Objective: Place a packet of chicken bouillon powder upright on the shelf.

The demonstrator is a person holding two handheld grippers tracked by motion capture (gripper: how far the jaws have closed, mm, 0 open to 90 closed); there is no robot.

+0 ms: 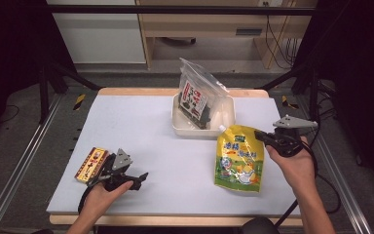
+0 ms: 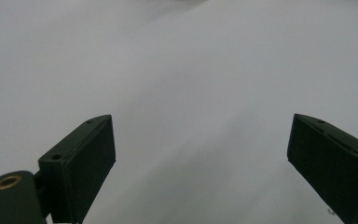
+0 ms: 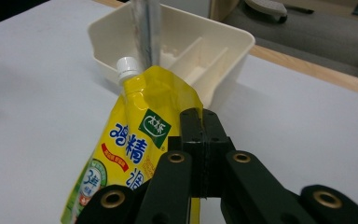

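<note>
Yellow pouch (image 1: pixel 239 157) lies near the table's (image 1: pixel 141 122) right edge, its top edge pinched by the right gripper's (image 1: pixel 261 136) pressed-together jaws, looks like, white cap toward the cream tray (image 1: pixel 178 126), while the left gripper (image 1: pixel 141 178) sits spread wide by the front-left corner.

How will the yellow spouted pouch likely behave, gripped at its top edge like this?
The yellow pouch looks soft: its top creases where the right gripper pinches it, so it will probably sag and swing. Its glossy film may slip between the jaws. The bulging lower body suggests noticeable weight pulling on that edge.
</note>
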